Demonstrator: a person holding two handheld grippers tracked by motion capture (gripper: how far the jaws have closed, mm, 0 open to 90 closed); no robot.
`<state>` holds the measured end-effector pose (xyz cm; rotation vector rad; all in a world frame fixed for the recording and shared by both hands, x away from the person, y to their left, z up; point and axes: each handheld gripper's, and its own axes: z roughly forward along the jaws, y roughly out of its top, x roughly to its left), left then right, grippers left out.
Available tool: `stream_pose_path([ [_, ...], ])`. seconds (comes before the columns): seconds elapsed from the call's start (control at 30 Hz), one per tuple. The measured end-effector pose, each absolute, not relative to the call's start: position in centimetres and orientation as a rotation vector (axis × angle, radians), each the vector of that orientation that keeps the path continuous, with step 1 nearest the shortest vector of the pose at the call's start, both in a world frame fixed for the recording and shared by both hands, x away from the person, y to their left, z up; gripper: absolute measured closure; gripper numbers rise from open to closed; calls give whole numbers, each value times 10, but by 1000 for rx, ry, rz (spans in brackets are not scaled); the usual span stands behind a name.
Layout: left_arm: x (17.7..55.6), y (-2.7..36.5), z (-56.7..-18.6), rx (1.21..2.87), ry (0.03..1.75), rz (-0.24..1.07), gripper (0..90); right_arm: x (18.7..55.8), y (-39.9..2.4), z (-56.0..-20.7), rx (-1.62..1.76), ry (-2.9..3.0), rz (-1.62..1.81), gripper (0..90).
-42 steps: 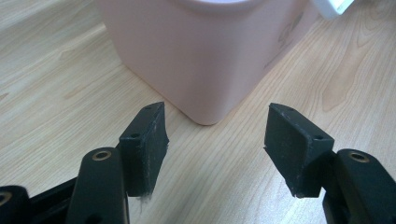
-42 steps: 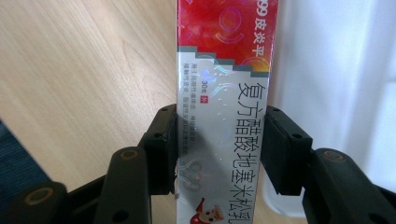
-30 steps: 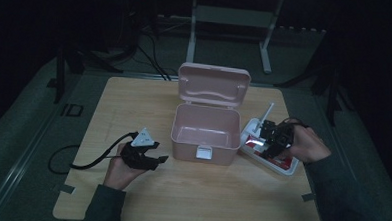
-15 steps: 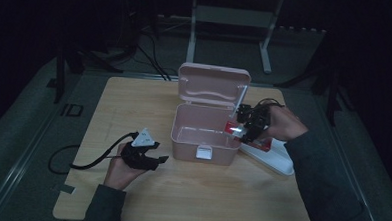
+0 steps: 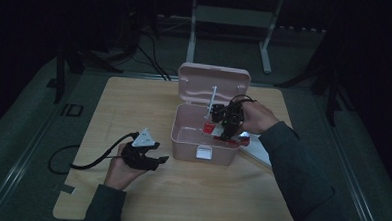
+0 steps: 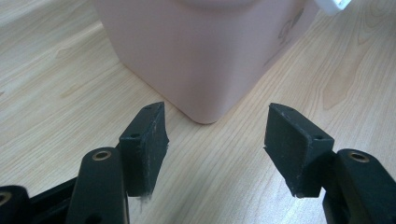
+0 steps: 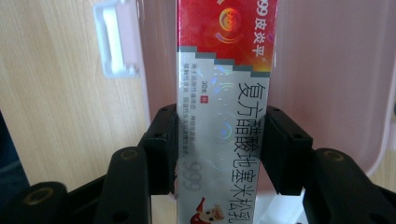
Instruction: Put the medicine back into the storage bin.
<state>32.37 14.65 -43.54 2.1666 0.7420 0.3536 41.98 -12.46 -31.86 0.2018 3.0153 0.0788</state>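
A pink plastic box point(image 5: 205, 147) stands mid-table with its lid point(image 5: 213, 84) raised behind it. My right gripper point(image 5: 223, 125) hovers over the box's right half, shut on a red and silver medicine carton point(image 7: 224, 93), also seen as a red patch point(image 5: 214, 129) above the box's inside. In the right gripper view the box's inside point(image 7: 327, 74) lies under the carton. My left gripper point(image 5: 158, 159) rests on the table left of the box, open and empty; its fingers point(image 6: 144, 144) face the box's corner point(image 6: 205, 60) at close range.
A white tray point(image 5: 256, 148) lies on the table to the right of the box, partly behind my right forearm. The box's white latch point(image 5: 203, 152) faces the front edge. A black cable point(image 5: 81, 160) trails left from the left gripper.
My right gripper has carried the carton leftward from the white tray to above the open box. The left gripper has stayed put.
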Motion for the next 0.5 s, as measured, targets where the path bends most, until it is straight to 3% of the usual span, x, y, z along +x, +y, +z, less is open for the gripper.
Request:
stream_pose_path([
  [0.5,323,147,-434,2164,742,354,387,423,-89,-328,112,3069,75,515],
])
